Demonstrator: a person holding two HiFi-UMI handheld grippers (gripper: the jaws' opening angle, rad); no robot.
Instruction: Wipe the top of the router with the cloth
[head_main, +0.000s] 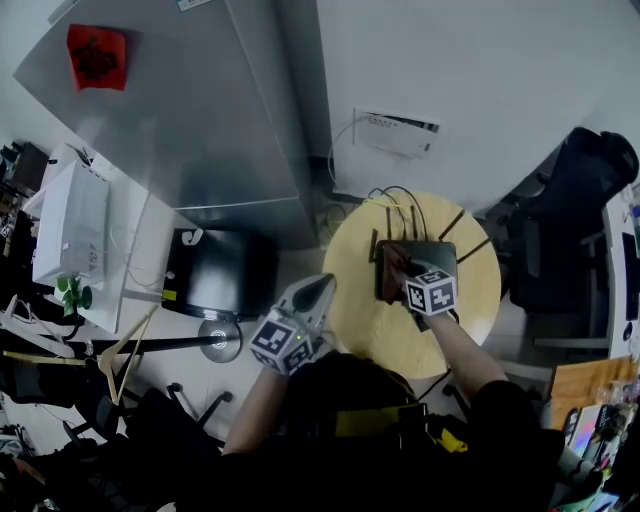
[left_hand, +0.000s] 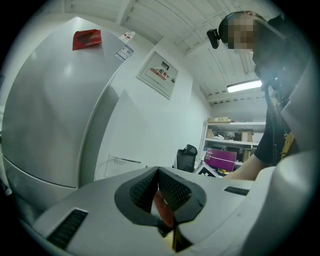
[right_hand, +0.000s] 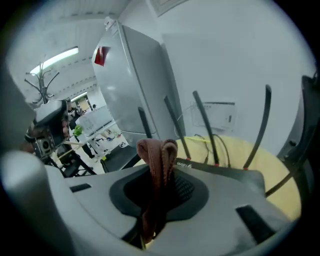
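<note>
The black router lies on the round yellow table, with its thin antennas sticking out around it. My right gripper hovers over the router's left part, shut on a brown-red cloth that rests on the router's top. In the right gripper view the cloth stands folded between the jaws of my right gripper, and the router lies just beyond. My left gripper hangs off the table's left edge, away from the router. Seen from its own view, the left gripper is shut on nothing.
A tall grey fridge stands behind and to the left of the table. A white wall box trails cables onto the table's far edge. A black chair is at the right, a black case on the floor at the left.
</note>
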